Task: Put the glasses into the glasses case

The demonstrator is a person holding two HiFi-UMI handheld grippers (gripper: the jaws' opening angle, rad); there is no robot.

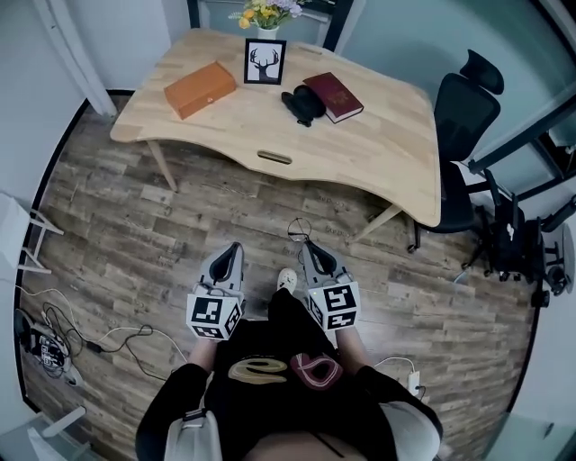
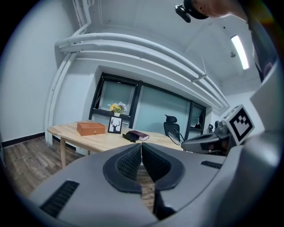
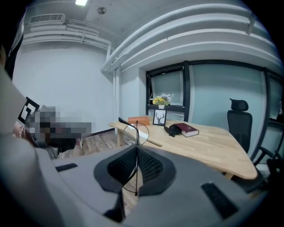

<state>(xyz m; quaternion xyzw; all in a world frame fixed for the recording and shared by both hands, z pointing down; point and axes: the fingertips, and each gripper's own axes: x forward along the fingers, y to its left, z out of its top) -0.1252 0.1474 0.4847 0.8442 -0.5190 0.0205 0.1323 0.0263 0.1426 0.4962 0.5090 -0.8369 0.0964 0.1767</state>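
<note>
The thin wire-framed glasses (image 1: pixel 299 229) stick out of my right gripper (image 1: pixel 309 245), which is shut on their frame. In the right gripper view one round lens of the glasses (image 3: pixel 136 133) stands just above the closed pads of the right gripper (image 3: pixel 136 150). The black glasses case (image 1: pixel 302 105) lies on the wooden table (image 1: pixel 360 153) beside a red book; the case (image 3: pixel 173 129) is still far ahead of me. My left gripper (image 1: pixel 235 248) is held beside the right one over the floor. Its pads meet with nothing between them, as the left gripper (image 2: pixel 141 148) shows in its own view.
On the table are an orange box (image 1: pixel 200 88), a framed deer picture (image 1: pixel 265 61), a red book (image 1: pixel 333 96) and a vase of flowers (image 1: pixel 266 13). A black office chair (image 1: pixel 463 117) stands at the table's right end. Cables (image 1: pixel 54 338) lie on the floor at left.
</note>
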